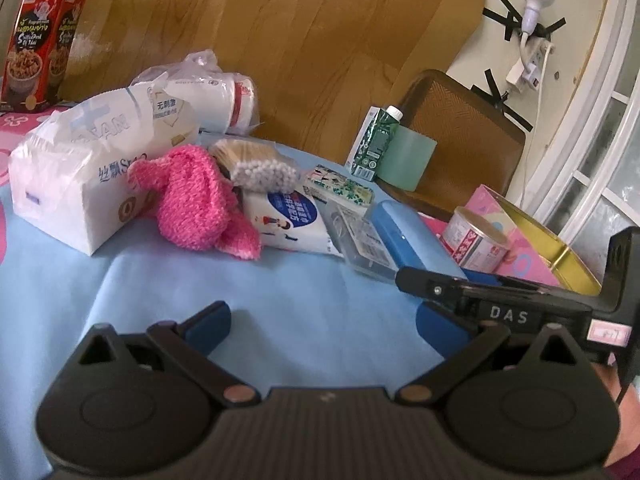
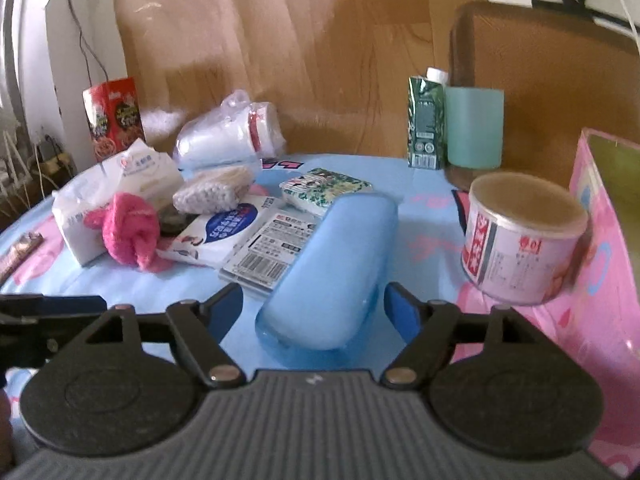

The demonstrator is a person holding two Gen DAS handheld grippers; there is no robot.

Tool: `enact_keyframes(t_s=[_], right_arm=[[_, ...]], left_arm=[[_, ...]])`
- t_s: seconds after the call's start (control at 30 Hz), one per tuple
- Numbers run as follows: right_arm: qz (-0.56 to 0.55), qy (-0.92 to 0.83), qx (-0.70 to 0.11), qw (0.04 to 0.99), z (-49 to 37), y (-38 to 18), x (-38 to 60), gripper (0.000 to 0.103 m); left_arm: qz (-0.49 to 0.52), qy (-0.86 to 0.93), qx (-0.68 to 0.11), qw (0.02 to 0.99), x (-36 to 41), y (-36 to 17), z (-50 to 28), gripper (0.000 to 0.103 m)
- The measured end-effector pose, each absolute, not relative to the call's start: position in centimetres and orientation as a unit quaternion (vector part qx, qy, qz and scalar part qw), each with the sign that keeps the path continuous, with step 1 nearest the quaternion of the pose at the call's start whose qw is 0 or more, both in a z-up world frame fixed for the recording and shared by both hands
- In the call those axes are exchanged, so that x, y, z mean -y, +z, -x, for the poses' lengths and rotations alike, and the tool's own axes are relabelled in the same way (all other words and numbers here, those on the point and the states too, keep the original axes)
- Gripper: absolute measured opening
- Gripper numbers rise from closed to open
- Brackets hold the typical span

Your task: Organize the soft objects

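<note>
Straddling the near end of the pale blue oblong plastic case [image 2: 332,276], my right gripper [image 2: 314,312] has its jaws spread with a gap on each side, gripping nothing; the case's long axis runs straight ahead along the fingers. My left gripper [image 1: 320,320], also released and empty, tilts down over bare blue cloth [image 1: 280,312], and the fuzzy pink knitted cloth [image 1: 200,204] lies ahead-left of it, nearer this hand, I judge.
</note>
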State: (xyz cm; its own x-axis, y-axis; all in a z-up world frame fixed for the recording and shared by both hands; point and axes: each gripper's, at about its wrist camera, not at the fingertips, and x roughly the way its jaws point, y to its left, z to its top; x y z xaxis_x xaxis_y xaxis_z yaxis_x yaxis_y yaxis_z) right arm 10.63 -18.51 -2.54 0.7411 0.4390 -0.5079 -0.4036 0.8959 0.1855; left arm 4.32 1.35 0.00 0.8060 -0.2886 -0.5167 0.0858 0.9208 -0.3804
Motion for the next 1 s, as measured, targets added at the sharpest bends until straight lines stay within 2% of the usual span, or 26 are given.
enact_keyframes(t_s=[0.03,0.17,0.53,0.73,1.0], right_arm=[[-0.032,0.226,-0.291,0.929,-10.7,-2.7,18.7,0.066],[-0.039,0.234,-0.295,0.925,-9.6,-2.9,19.9,0.061],[-0.09,0.298,-0.285,0.906,1.3,-3.8,24.1,0.06],[-0.093,0.295,-0.271,0.911,2.6,-4.0,23.7,0.061],[-0.157,0.313,-0.266,0.898,2.1,-4.6,25.6,0.061]], left_arm=[[0.173,-0.1,-0.295,0.934,-1.4,0.0,-4.3,0.103],[0.17,-0.099,-0.295,0.935,-1.3,0.0,-4.3,0.103],[0.144,-0.097,-0.305,0.937,-0.5,0.0,-4.6,0.103],[0.11,-0.101,-0.329,0.932,1.3,0.3,-4.6,0.103],[0.224,-0.23,-0.414,0.851,4.5,0.8,-5.4,0.103]])
